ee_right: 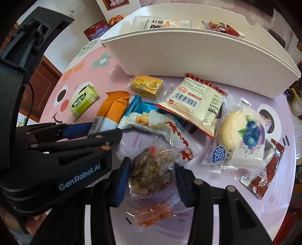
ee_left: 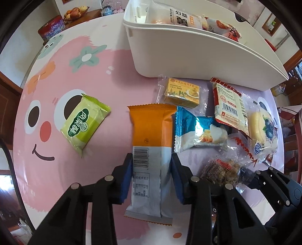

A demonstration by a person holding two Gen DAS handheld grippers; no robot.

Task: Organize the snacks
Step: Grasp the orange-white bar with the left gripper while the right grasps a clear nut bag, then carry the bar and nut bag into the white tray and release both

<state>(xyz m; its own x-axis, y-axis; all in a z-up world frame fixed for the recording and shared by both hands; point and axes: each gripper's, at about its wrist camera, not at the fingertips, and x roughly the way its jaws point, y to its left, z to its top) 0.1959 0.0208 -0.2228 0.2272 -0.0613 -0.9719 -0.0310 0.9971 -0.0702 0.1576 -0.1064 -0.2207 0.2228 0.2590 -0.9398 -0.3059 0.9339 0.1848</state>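
On the pink cartoon tablecloth (ee_left: 79,56) lies an orange and white snack packet (ee_left: 151,128), lengthwise between the blue pads of my left gripper (ee_left: 151,158), which press on both its sides. My right gripper (ee_right: 152,165) is shut on a clear packet of brown crumbly snack (ee_right: 151,175), which rests on the cloth. In the right wrist view the left gripper (ee_right: 105,130) reaches in from the left beside the orange packet (ee_right: 113,107). A white bin (ee_left: 188,52) stands behind the pile with two packets inside.
Loose snacks lie around: a green packet (ee_left: 85,122) at the left, a blue one (ee_left: 196,132), a boxed yellow cake (ee_left: 181,92), a red and white packet (ee_left: 230,105), a blueberry bun (ee_right: 243,135), and a small orange sweet (ee_right: 154,214). A fruit bowl (ee_left: 75,13) sits beyond the table.
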